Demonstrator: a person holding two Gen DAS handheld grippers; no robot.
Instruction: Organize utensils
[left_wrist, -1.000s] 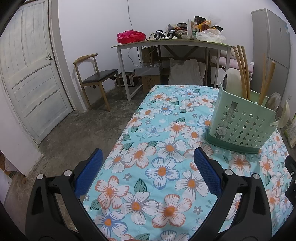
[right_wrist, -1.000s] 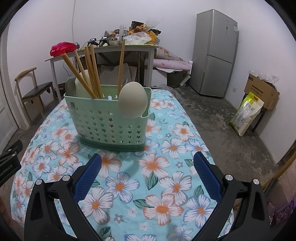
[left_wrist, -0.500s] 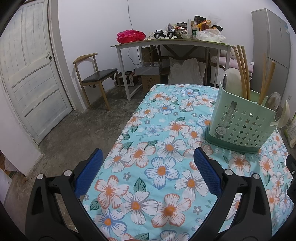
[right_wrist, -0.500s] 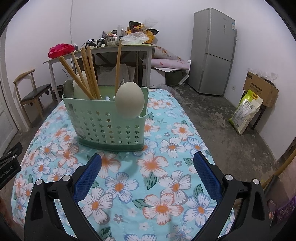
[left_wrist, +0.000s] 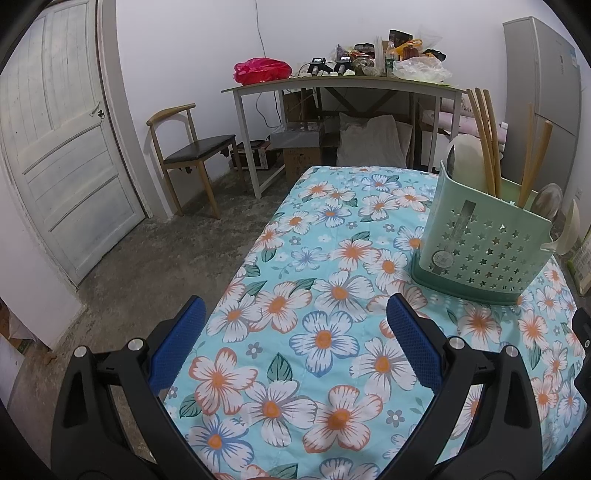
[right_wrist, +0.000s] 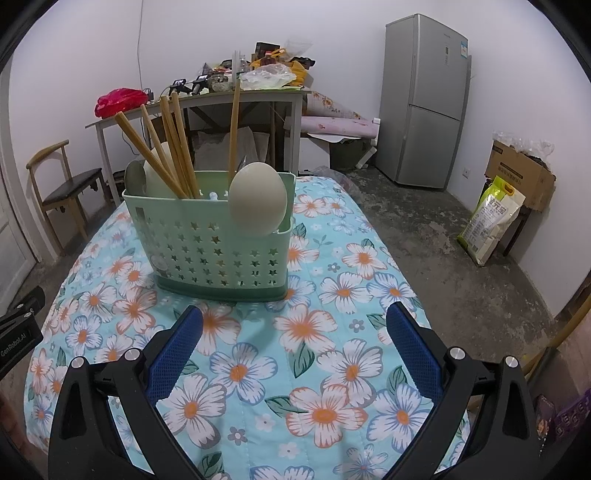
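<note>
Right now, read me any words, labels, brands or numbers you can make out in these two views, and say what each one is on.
"GenRobot.AI": white letters on the black body of the left gripper, at the left edge of the right wrist view.
Yellow-green sack by the wall: dark printed characters, too blurred to read.
Fridge: door stickers, too small to read.
Round sticker on the green utensil basket: unreadable.
Cardboard box: print too small.
</note>
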